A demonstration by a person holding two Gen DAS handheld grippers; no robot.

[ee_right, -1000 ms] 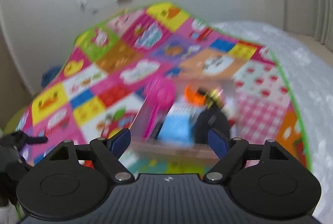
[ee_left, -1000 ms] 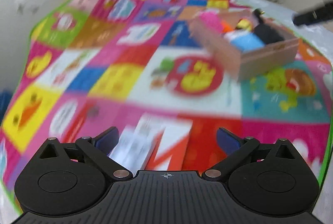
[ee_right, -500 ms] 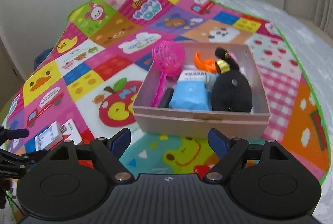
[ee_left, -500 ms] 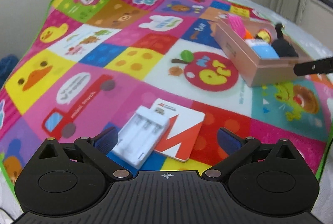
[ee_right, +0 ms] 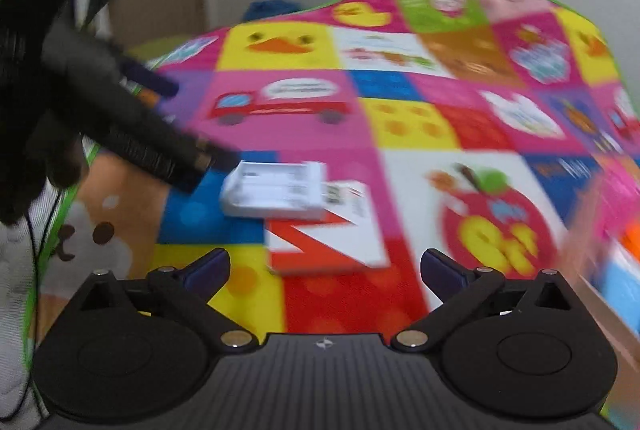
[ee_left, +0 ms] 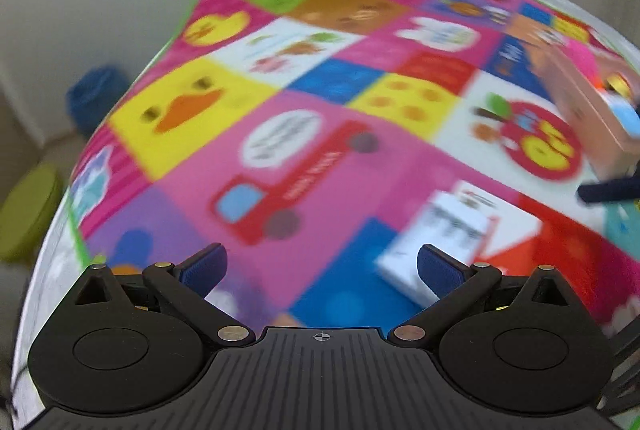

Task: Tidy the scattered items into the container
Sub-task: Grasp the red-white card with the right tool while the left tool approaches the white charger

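Between the spread blue pads of the right claw [ee_right: 325,270], which grips nothing, a white card with a red slash [ee_right: 325,234] lies flat on the patterned play mat [ee_right: 304,102]. A white battery charger [ee_right: 276,196] rests across the card's far end, overlapping it. Just left of the charger, the left claw [ee_right: 208,160] reaches in as a dark blurred shape, its tip close to the charger's end; contact cannot be judged through the blur.

From the left wrist view, that left claw [ee_left: 322,266] also stands apart and empty, with the charger [ee_left: 436,242] just past its right pad [ee_left: 440,266]. Farther off at the right edge sits the pink cardboard box [ee_left: 580,106], holding a blurred blue-and-white item [ee_left: 626,114] and something bright pink [ee_left: 588,58]; the rest of its contents cannot be made out. In the right wrist view only a smeared corner of the box [ee_right: 612,294] shows.

Half a second ago the right claw faced the box head-on, with the charger far off to its left; now it faces the card and charger. The left claw's view has swung left, pushing the charger from centre toward its right pad.
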